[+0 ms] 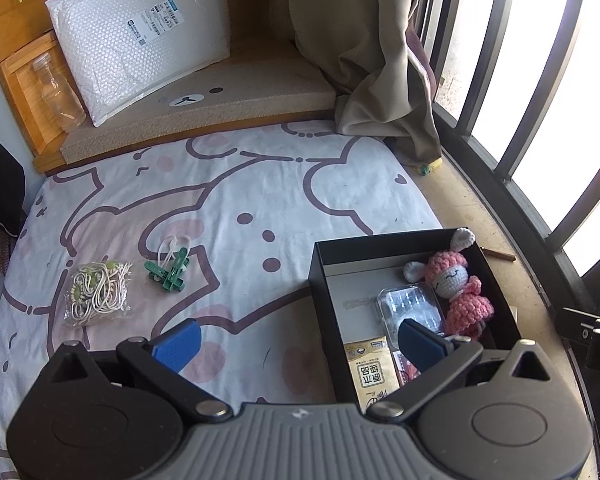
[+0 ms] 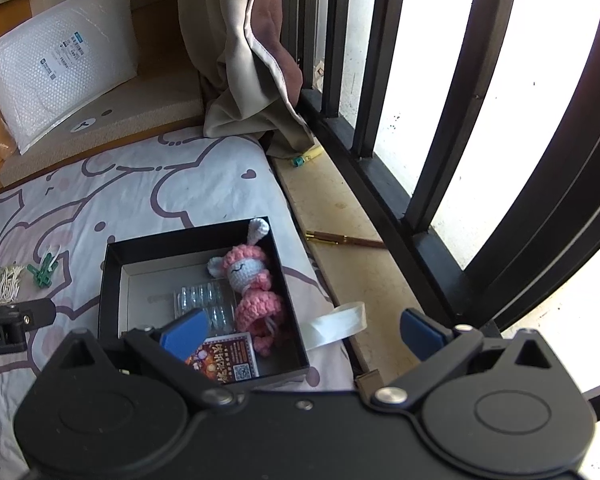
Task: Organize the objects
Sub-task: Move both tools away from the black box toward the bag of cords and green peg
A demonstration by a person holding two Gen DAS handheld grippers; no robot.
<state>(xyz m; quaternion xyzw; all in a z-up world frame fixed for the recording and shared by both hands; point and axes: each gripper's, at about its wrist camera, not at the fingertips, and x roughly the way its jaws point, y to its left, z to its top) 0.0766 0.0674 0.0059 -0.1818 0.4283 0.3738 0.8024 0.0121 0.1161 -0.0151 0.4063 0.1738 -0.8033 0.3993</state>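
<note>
Left wrist view: the left hand-held gripper [image 1: 296, 338] is hovering with its jaws spread wide and nothing between them, straddling the near-left wall of the black box [image 1: 320, 280]. The box is sitting at the bed's window-side edge and is already holding a pink crochet doll [image 1: 458, 286], a clear blister tray [image 1: 410, 306] and a yellow packet [image 1: 370, 374]. 2 things are lying loose on the bed [image 1: 240, 184] toward its left side: a bag of cords [image 1: 98, 294] and, just beside it, green clips [image 1: 168, 270] with a white band [image 1: 174, 245] touching them. Judging by this, the sorting looks partly done, and the step in hand is probably fetching one of those 2. The next move would call for swinging left, coming down over the clips or bag, and closing on a firm part; the bag looks soft and crinkly, so a pinch may slip.

Right wrist view: the right hand-held gripper [image 2: 300, 332] is also gaping fully and gripping nothing, poised over the box's near-right corner. Here a printed card [image 2: 230, 362] is showing at the box's near wall, next to the doll [image 2: 248, 284]. A white strip [image 2: 334, 324] is lying just outside the box [image 2: 112, 280] at the bed's edge, and a pen [image 2: 344, 239] is resting on the sill [image 2: 328, 200] beyond.
</note>
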